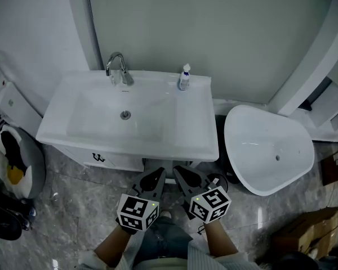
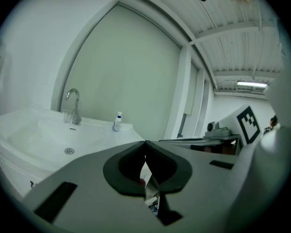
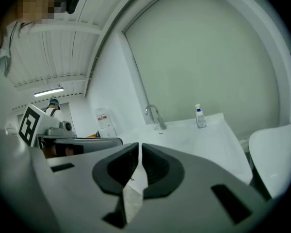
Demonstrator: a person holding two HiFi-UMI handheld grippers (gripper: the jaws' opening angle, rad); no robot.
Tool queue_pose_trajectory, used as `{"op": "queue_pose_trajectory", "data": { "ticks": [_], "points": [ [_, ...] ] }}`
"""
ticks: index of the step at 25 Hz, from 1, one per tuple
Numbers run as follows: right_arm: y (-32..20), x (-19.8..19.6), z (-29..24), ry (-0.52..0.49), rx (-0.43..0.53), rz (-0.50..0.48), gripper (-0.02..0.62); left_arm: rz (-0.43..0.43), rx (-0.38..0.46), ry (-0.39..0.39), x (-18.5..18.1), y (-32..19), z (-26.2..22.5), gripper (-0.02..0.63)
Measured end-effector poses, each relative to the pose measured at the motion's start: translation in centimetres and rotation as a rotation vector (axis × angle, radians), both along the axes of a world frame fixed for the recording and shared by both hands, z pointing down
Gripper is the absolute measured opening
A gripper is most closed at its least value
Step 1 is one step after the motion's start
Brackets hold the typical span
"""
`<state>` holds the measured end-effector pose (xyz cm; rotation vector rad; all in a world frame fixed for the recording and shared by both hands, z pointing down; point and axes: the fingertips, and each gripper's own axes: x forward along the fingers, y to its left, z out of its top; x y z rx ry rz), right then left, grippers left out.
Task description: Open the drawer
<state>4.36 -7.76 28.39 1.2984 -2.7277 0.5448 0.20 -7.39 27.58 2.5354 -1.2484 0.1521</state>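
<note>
**Operator position.** Both tools are held side by side above the grey marbled stone floor (image 1: 73,201), each with a marker cube at its rear.

- The left gripper (image 1: 156,174) has its jaws pressed together at the tips, with nothing between them.
- The right gripper (image 1: 180,172) has its jaws almost together. A thin slit shows at the tips and it is empty.
- Both tools point at the front of the cabinet. They are near it, and no contact is visible.

**Task item.** The white flat drawer front (image 1: 121,162) sits just beyond the tips, directly under the overhanging rim of the white rectangular ceramic basin (image 1: 186,134). It appears fully closed. A small dark mark lies towards its left end. No handle can be made out.

**Farther items.** The curved chrome tap (image 1: 117,67) and the small clear bottle with a blue top (image 1: 184,77) stand on the back ledge of the basin. The white oval tub (image 1: 267,148) stands to the right.

**Status.** The opening step appears not to have begun.

**Hazards.**
- Neither tool's jaws are spread wide enough to take an edge. Any attempt to grip now is likely to slip off the drawer front.
- The rim hides the upper edge of the drawer. A tool brought in too high could strike the ceramic.
- The tools are close together and could knock against each other.
- The operator's legs are directly in front and may block the drawer's travel.
- A sharp tug could topple the bottle.
</note>
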Motion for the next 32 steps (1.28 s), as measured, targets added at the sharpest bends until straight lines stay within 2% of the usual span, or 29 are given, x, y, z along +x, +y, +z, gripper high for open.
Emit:
{"op": "queue_pose_trajectory", "data": {
  "ticks": [8,15,24,32],
  "points": [
    [2.2,0.6,-5.4,-0.023,0.066,-0.01,0.015,0.005,0.07,0.005,1.3,2.0,-5.1,0.017],
    [3.5,0.9,-8.0,-0.051,0.087,-0.013,0.011,0.048,0.103,-0.001,1.9,3.6,-7.5,0.017],
    [3.4,1.9,-8.2,-0.061,0.071,0.061,0.009,0.089,0.105,-0.018,1.8,3.6,-8.0,0.017],
    [1.8,1.5,-7.1,-0.034,0.043,0.056,0.009,0.079,0.107,-0.023,1.1,2.7,-7.8,0.017]
  ]
}}
